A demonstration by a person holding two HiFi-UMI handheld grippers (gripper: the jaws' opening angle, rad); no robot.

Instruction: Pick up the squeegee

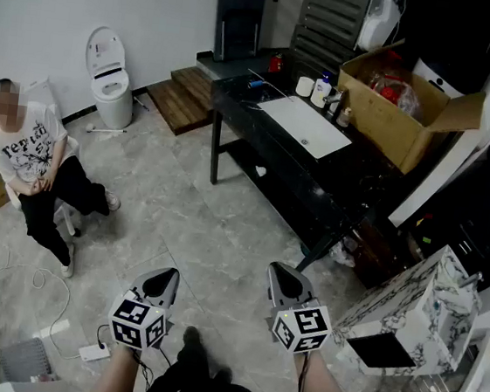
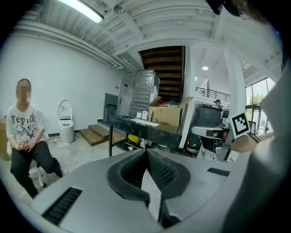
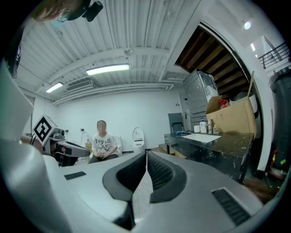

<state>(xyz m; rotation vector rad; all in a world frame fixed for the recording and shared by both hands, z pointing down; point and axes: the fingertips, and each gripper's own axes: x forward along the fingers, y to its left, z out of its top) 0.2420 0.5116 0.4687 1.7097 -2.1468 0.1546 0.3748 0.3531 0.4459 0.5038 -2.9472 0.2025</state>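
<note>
I hold both grippers low over the grey tiled floor, a few steps from a black table (image 1: 354, 164). My left gripper (image 1: 162, 280) is shut with nothing in it; in the left gripper view its ribbed pads (image 2: 157, 168) meet at the tip. My right gripper (image 1: 282, 274) is shut and empty too, its pads (image 3: 157, 170) touching. A small blue item (image 1: 256, 84) lies at the table's far left end, too small to tell whether it is the squeegee. A white basin (image 1: 306, 126) is set in the tabletop.
An open cardboard box (image 1: 394, 120) and some bottles (image 1: 320, 91) stand on the table. A person (image 1: 33, 162) sits at the left beside a toilet (image 1: 109, 74). A marble-patterned cabinet (image 1: 417, 307) stands at the right. Cables and a power strip (image 1: 91, 351) lie on the floor.
</note>
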